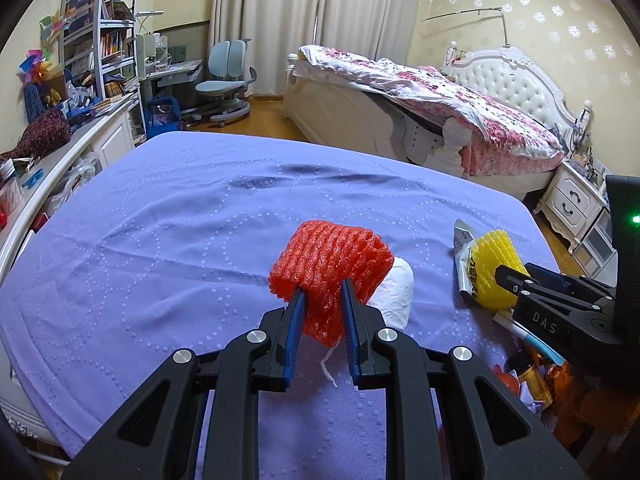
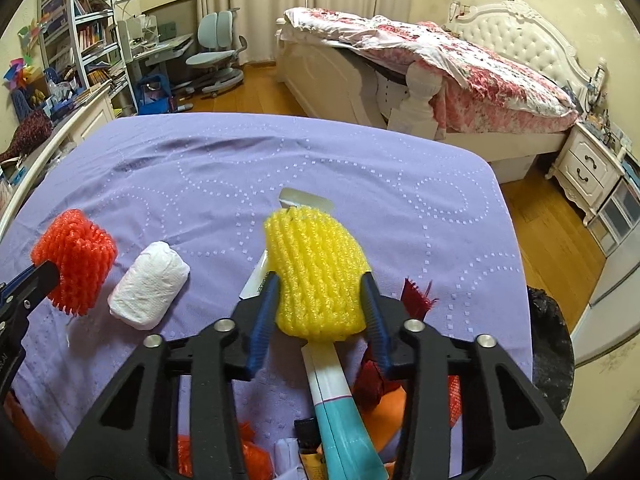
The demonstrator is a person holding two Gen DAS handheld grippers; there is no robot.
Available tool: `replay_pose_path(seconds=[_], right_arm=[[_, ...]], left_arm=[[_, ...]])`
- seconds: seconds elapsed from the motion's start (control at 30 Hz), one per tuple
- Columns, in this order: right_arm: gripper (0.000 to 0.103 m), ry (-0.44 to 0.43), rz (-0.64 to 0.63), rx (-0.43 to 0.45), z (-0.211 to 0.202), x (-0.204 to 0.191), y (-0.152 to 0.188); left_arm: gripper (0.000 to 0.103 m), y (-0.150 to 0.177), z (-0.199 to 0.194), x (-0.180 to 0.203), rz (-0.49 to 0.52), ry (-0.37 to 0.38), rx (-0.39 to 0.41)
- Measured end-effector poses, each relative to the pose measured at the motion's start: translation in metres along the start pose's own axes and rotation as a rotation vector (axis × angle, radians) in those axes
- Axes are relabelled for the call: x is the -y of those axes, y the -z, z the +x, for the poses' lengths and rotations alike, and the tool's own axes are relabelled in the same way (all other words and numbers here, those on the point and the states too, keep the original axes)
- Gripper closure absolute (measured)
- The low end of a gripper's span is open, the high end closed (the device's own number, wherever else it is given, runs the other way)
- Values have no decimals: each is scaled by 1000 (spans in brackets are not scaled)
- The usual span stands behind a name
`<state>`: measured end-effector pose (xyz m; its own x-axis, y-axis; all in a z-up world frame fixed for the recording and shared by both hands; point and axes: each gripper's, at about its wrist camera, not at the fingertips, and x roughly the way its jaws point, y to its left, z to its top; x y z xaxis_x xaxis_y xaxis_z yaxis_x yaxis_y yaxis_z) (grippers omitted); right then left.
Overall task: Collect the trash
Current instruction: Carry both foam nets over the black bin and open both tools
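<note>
On the purple quilted tablecloth [image 1: 168,216], the left gripper [image 1: 322,292] pinches a red foam-mesh fruit sleeve [image 1: 332,260] and the right gripper [image 2: 320,292] clasps a yellow foam-mesh fruit sleeve [image 2: 316,268]; both look featherlight and squashy, best pinched mid-body.

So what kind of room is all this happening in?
Almost certainly a bedroom in someone's home. There is a made-up bed with a tufted white headboard, a nightstand beside it, and a study corner with a desk chair and a crowded bookshelf.
</note>
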<state>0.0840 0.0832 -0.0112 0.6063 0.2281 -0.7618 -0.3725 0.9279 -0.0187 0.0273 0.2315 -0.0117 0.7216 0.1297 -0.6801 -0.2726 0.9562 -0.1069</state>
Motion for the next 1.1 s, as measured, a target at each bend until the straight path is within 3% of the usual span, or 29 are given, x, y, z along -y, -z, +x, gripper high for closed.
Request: replay_pose_path(seconds=[0.23, 0.57, 1.1], right_arm=[[74, -16, 9, 45, -12, 2, 1], [74, -51, 58, 130, -63, 26, 4], [74, 101, 223, 166, -112, 124, 66]], left_arm=[[82, 2, -4, 5, 4, 12, 5], [82, 0, -23, 23, 17, 49, 36], [82, 15, -49, 118, 151, 210, 60]])
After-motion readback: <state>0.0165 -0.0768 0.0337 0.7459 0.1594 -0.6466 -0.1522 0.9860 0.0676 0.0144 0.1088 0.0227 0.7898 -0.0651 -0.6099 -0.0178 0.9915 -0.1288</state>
